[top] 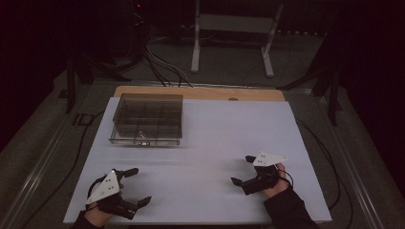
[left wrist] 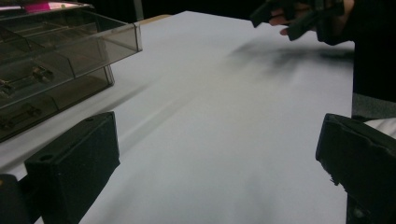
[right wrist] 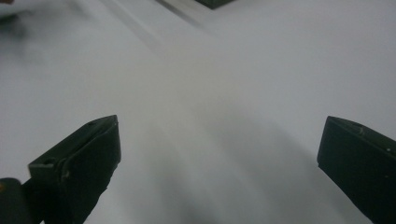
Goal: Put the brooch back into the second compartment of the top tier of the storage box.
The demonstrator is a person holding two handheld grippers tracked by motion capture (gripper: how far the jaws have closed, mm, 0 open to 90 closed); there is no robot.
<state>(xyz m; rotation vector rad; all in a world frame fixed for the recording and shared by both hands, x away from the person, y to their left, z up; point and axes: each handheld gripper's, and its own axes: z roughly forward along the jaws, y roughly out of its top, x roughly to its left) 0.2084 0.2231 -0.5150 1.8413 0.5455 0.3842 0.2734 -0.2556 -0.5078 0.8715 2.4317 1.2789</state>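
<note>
both hand-held grippers, left point(top: 135, 187) and right point(top: 243, 170), are hovering wide apart over the desk point(top: 210, 138); the clear compartment box point(top: 147, 118) is looking rigid, light and slippery, best gripped by its side walls.

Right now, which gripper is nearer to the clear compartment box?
Left. The left gripper sits at the near left of the table, directly in front of the compartment box. The right gripper is off to the box's right, farther away.
</note>
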